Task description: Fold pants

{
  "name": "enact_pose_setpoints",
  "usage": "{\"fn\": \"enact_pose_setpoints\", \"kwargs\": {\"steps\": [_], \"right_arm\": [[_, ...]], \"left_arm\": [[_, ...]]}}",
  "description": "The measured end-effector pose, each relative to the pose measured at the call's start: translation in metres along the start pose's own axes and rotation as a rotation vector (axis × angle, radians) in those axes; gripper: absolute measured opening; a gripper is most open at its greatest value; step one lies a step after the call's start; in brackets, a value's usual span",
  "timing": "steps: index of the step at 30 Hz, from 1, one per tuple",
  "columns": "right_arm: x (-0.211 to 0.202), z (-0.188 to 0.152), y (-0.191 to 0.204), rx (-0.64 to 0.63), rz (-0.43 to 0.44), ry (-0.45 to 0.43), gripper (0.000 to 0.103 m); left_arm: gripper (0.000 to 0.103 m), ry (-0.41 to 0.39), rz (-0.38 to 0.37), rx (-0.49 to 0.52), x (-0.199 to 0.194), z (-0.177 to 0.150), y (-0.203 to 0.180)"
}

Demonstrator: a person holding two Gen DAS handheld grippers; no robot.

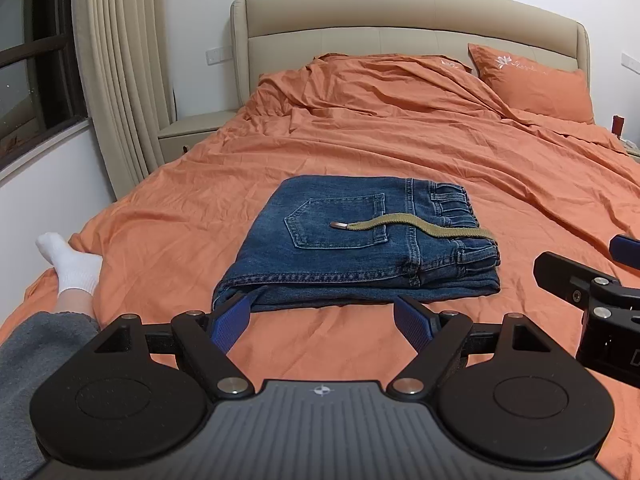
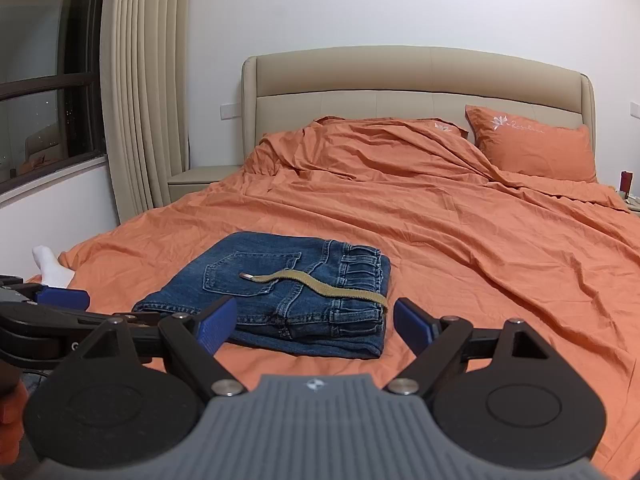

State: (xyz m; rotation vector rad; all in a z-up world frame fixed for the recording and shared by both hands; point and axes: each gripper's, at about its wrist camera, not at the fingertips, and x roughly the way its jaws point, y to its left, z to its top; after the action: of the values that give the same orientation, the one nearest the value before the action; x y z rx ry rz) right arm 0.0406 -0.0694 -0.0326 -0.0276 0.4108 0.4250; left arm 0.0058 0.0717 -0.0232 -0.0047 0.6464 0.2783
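Observation:
Blue jeans [image 1: 352, 248] lie folded into a compact rectangle on the orange bed, back pocket up, waistband to the right. An olive drawstring [image 1: 416, 227] lies across the top. My left gripper [image 1: 324, 312] is open and empty just in front of the jeans' near edge. In the right wrist view the same jeans [image 2: 280, 292] lie ahead, slightly left. My right gripper [image 2: 316, 320] is open and empty in front of their near right corner. The right gripper also shows at the right edge of the left wrist view [image 1: 592, 292].
The orange bedsheet [image 1: 400, 140] is wrinkled. An orange pillow [image 1: 536, 80] lies by the beige headboard [image 1: 400, 20]. A leg in a white sock [image 1: 72, 264] rests at the bed's left edge. A nightstand [image 1: 192, 128], curtain and window stand at the left.

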Motion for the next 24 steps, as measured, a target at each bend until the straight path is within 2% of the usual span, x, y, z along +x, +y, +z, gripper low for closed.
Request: {"fn": "enact_pose_setpoints", "kwargs": {"steps": [24], "right_arm": [[-0.0016,-0.0004,-0.0001,0.007,0.010,0.008,0.082]], "left_arm": [[0.095,-0.001,-0.003,0.002,-0.0010,0.0012,0.0000]]}}
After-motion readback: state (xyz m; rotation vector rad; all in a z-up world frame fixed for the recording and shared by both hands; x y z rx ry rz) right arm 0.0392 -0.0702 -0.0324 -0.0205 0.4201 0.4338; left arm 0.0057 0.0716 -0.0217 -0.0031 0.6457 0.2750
